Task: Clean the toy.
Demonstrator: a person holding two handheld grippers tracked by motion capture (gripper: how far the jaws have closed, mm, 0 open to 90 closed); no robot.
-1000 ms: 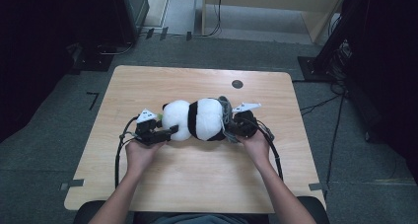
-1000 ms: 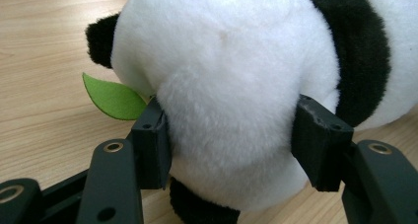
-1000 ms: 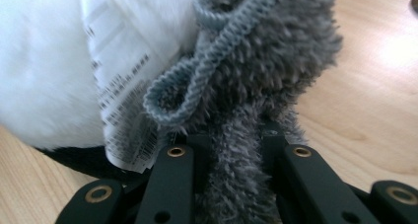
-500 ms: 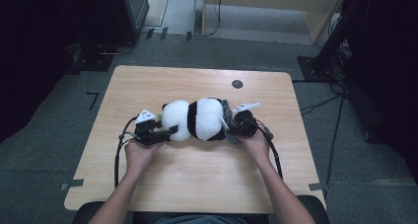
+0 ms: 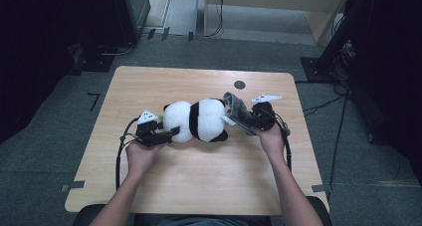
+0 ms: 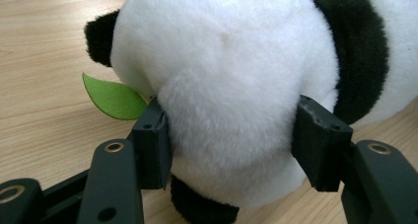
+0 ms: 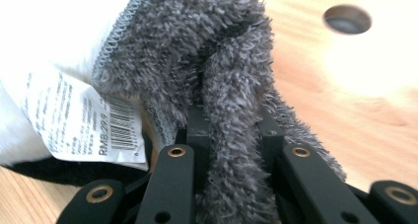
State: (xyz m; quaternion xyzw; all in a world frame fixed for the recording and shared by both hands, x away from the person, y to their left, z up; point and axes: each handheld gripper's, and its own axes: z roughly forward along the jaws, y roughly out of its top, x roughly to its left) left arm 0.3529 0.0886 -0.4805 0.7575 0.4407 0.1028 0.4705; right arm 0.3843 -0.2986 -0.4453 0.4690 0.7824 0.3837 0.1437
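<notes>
A black-and-white plush panda (image 5: 196, 120) lies on its side in the middle of the wooden table (image 5: 199, 186). My left gripper (image 5: 169, 134) is shut on its white head (image 6: 231, 86); both pads press into the fur, and a green felt leaf (image 6: 113, 98) sticks out beside the left pad. At the panda's other end my right gripper (image 5: 247, 120) is shut on a fold of grey fuzzy cloth (image 5: 236, 108), which stands a little off the body. In the right gripper view the grey cloth (image 7: 197, 51) runs down between the jaws, next to a white printed label (image 7: 74, 120).
A round dark hole (image 5: 239, 84) sits in the tabletop behind the right gripper. Both forearms come in from the near edge. Cables trail from each gripper over the wood. Dark equipment and cables stand on the floor around the table.
My right hand has moved right and slightly up, drawing the grey cloth away from the panda's body. The left hand and the panda's head have stayed put.
</notes>
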